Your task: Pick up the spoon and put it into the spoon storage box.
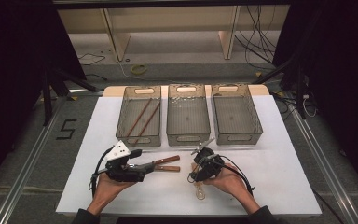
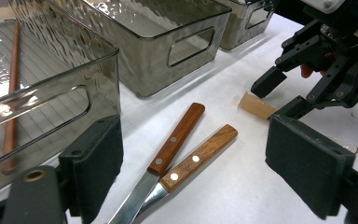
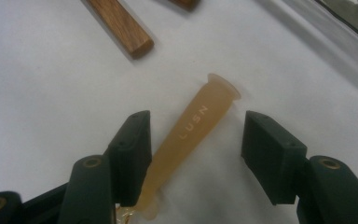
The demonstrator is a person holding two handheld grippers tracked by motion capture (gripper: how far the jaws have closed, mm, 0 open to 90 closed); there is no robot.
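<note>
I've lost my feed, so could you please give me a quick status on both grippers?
Right gripper open, jaws astride amber handle, not clamped. Left gripper open over two wood-handled knives. Nothing in the way.

On the white bench (image 1: 270,177) three grey bins stand in a row. The left bin (image 1: 139,116) holds two brown sticks (image 1: 142,119). Near its front edge, the left hand-held gripper (image 1: 145,165) lies over two knives with wooden handles (image 1: 168,163). The right hand-held gripper (image 1: 199,173) points down at an amber spoon (image 1: 199,191), its jaws not clear here.
</note>
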